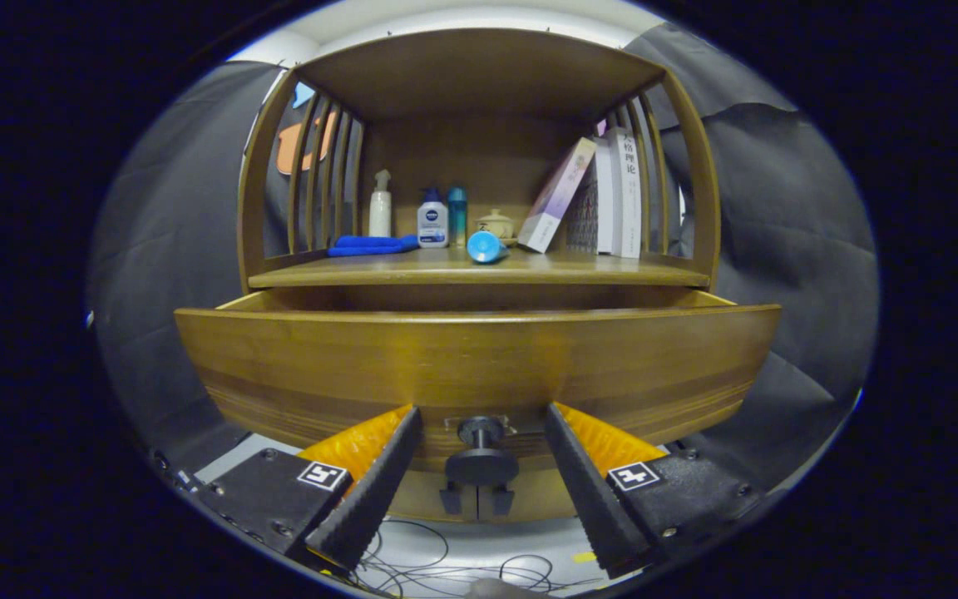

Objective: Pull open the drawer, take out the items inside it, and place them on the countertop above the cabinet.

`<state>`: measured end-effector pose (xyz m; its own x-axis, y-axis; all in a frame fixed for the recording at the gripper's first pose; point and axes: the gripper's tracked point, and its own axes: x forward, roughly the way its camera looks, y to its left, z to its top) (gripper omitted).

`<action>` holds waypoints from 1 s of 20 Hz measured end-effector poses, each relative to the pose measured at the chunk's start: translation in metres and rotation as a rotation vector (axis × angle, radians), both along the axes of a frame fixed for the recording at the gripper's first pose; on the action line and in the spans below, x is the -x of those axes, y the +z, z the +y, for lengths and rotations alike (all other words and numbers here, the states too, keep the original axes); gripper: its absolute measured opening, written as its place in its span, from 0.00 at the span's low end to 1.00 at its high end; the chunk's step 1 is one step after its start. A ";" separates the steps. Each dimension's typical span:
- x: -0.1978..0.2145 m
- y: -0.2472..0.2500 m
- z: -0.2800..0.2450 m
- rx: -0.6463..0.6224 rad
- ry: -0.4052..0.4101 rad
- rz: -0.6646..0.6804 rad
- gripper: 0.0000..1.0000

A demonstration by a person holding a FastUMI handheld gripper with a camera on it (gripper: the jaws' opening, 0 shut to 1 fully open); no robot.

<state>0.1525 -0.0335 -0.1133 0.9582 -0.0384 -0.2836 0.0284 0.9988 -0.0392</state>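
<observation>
We see the gripper [481, 416] with its 2 ridged fingers spread apart, flanking the drawer's round knob [481, 453] without touching it. The curved, glossy wooden drawer [479, 366] stands pulled out beneath the countertop [412, 268], where a folded blue cloth [372, 245] lies near its left edge.

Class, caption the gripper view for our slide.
Open gripper flanks the knob of a pulled-out wooden drawer.

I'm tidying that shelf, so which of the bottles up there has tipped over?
The light blue bottle at the shelf's front edge lies on its side; the white spray bottle and two others stand upright behind.
</observation>
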 end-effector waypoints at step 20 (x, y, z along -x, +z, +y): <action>-0.092 0.000 0.000 -0.009 -0.013 0.015 0.99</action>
